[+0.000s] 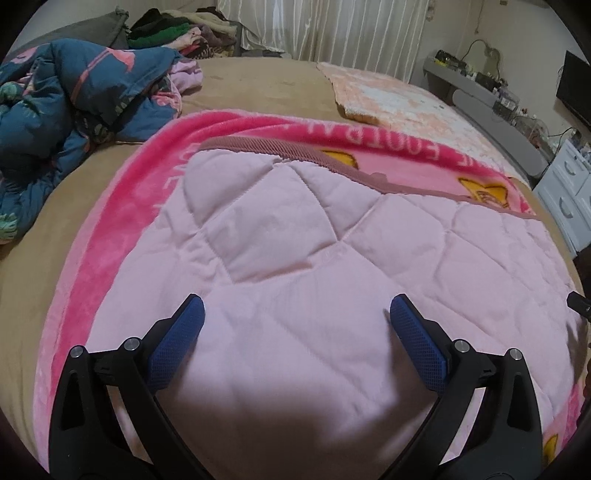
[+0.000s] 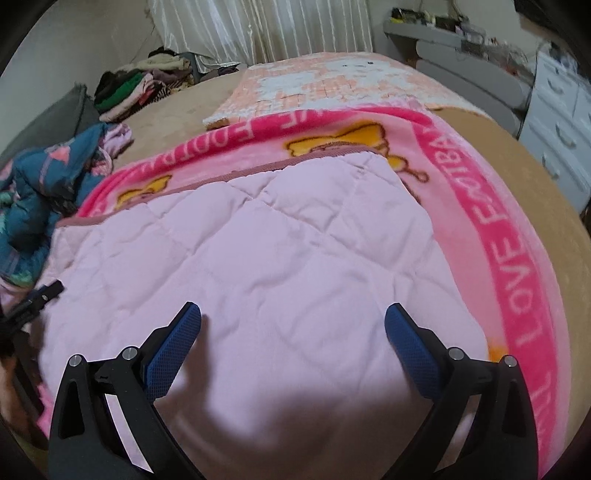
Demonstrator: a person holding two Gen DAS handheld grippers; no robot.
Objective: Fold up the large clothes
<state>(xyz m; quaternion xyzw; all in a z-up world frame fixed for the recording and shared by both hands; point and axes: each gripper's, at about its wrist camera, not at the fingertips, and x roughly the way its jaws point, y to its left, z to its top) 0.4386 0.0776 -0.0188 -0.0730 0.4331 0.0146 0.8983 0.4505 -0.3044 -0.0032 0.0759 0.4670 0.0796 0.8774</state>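
Left wrist view looks down on one pale pink quilted blanket (image 1: 314,258), folded over so its quilted underside faces up, lying on a tan bed (image 1: 258,81). One bright pink plush border with white lettering frames it on the far and left sides, and two yellow cartoon patches show along the far edge. The left tool (image 1: 297,308) hangs over the quilted side with its two blue-padded fingers (image 1: 177,343) spread wide and nothing between them; the pads press on no cloth. At the right edge of this view, one small black tip of the other tool pokes in.

Right wrist view shows the same blanket from the other side, the lettered border curving down the right. The right tool (image 2: 293,314) likewise stands at its widest, two blue pads apart above the quilted surface, gripping nothing. A dark piece of the left tool shows at the left edge.

Elsewhere on the bed lie one crumpled blue patterned comforter (image 1: 74,99) at the left, one peach and white checked blanket (image 2: 332,85) spread at the far end, and one pile of mixed clothes (image 2: 140,88) near the striped curtain (image 1: 332,29). One white drawer unit (image 2: 561,122) stands at the right, beside the bed.
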